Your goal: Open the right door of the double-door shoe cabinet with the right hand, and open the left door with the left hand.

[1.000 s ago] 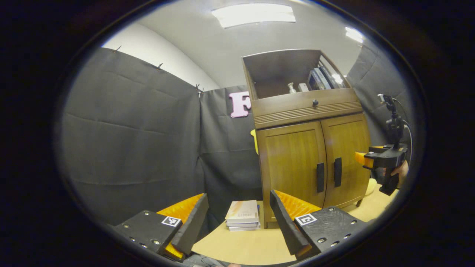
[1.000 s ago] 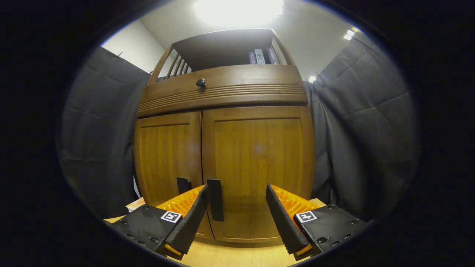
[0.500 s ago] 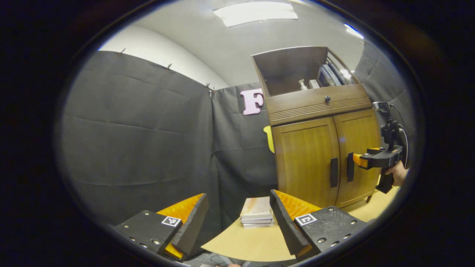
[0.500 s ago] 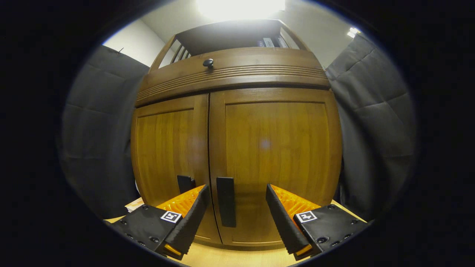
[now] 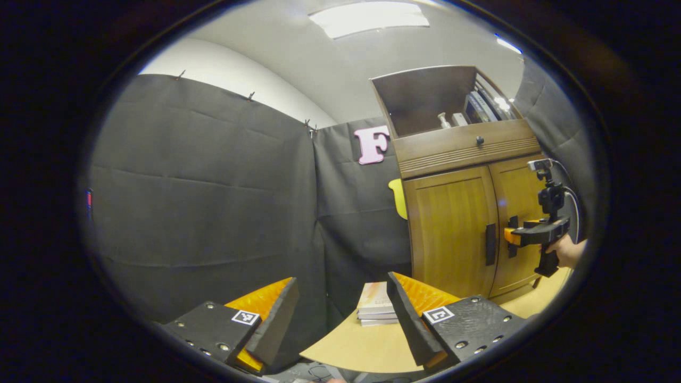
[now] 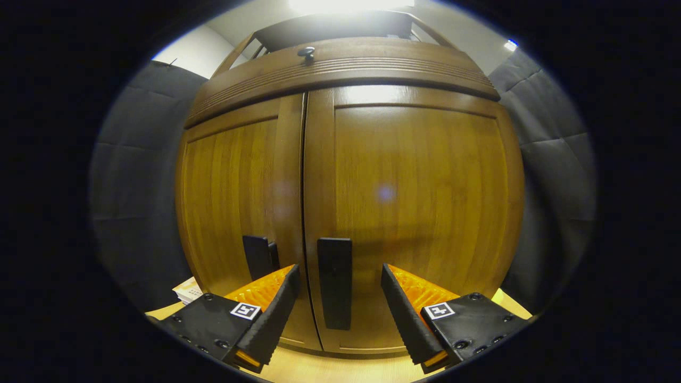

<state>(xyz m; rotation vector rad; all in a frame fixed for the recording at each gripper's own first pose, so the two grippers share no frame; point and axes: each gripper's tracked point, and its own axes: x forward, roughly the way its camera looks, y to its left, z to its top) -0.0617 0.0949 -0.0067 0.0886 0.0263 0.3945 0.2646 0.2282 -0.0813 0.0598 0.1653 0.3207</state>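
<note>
Left gripper [image 5: 340, 314] fingers spread, holding nothing, over the tabletop [image 5: 351, 348] near edge; stack of books [image 5: 376, 311] beyond it beside the shoe cabinet [image 5: 463, 213]. Right gripper [image 6: 338, 306] fingers spread either side of the right door handle [image 6: 334, 282], not pinching; right door [image 6: 415, 213] and left door [image 6: 234, 202] both closed

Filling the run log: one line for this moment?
right gripper: open, straddling right door handle | left gripper: open, idle | doors shut
</note>
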